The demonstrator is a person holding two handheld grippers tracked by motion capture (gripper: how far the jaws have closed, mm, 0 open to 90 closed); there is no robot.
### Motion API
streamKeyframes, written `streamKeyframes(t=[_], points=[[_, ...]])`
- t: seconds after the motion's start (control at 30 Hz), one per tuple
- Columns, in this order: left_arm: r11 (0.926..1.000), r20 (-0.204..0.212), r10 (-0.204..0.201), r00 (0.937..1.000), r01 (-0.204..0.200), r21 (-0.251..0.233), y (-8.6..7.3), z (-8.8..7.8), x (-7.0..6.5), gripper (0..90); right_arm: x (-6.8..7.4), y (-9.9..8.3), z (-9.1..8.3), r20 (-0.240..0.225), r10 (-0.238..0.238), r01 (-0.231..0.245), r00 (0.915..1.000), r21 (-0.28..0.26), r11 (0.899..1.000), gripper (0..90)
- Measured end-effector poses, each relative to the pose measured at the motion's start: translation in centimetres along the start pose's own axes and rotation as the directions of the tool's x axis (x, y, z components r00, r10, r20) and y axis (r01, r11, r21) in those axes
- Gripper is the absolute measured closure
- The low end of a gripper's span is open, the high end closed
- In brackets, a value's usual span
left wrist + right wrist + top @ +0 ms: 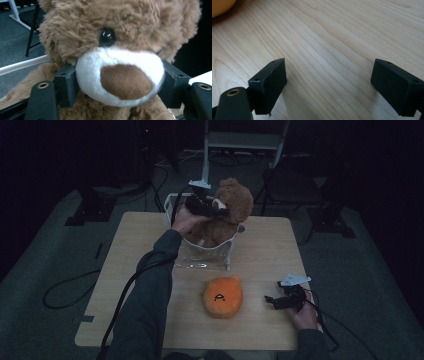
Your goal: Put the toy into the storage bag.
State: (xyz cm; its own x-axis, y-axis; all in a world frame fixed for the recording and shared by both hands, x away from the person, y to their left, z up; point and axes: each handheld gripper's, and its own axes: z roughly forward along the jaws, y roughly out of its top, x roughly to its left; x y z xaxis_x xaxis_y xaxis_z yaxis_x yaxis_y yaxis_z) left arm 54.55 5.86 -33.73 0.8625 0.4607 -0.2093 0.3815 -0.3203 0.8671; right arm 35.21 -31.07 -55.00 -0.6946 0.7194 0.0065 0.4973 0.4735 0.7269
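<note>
- Wooden table (270, 255): carries everything here.
- White basket (220, 251): stands at the table's far edge.
- Brown teddy bear (227, 210): sits upright in the basket.
- Orange plush (222, 296): lies nearer than the basket, apart from it.
- Left gripper (216, 210): its pads flank the bear's white muzzle (120, 77), touching both sides.
- Right gripper (272, 301): rests on the table right of the orange plush, jaws wide apart, holding nothing.

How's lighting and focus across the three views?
High view: dim, dark surroundings, table lit, teddy bear soft. Left gripper view: bright, bear's muzzle sharp between the pads, background blurred. Right gripper view: evenly lit wood grain, pads slightly soft, faint shadows.
</note>
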Motion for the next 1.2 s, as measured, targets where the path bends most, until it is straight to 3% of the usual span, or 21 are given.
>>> streamKeyframes(t=[0.4, 0.5, 0.63, 0.9, 1.07, 1.2], points=[[0.9999, -0.017, -0.013, 0.9998, 0.013, -0.01, -0.06, 0.2, 0.08, 21.8, 0.0, 0.0, 0.0, 0.0, 0.0, 0.0, 1.0, 0.0, 1.0, 12.5], [0.9999, -0.054, -0.006, 0.9985, 0.005, -0.012, -0.01, 0.34, 0.01, 19.5, 0.0, 0.0, 0.0, 0.0, 0.0, 0.0, 1.0, 0.0, 1.0, 12.5], [0.999, -0.099, 0.037, 0.9944, -0.04, -0.022, 0.15, 0.43, -0.4, 18.0, 0.0, 0.0, 0.0, 0.0, 0.0, 0.0, 1.0, 0.0, 1.0, 12.5], [0.9975, -0.102, 0.043, 0.9938, -0.048, -0.051, 0.1, 0.43, -0.43, 17.6, 0.0, 0.0, 0.0, 0.0, 0.0, 0.0, 1.0, 0.0, 1.0, 12.5], [0.9939, -0.084, 0.011, 0.9964, -0.02, -0.109, 0.29, 0.21, -0.15, 16.6, 0.0, 0.0, 0.0, 0.0, 0.0, 0.0, 1.0, 0.0, 1.0, 12.5], [0.9922, -0.079, 0.003, 0.9969, -0.013, -0.124, 0.33, 0.23, -0.12, 16.6, -0.01, 0.0, 0.0, 0.0, -0.001, 0.001, 1.0, 0.0, 1.0, 12.5]])
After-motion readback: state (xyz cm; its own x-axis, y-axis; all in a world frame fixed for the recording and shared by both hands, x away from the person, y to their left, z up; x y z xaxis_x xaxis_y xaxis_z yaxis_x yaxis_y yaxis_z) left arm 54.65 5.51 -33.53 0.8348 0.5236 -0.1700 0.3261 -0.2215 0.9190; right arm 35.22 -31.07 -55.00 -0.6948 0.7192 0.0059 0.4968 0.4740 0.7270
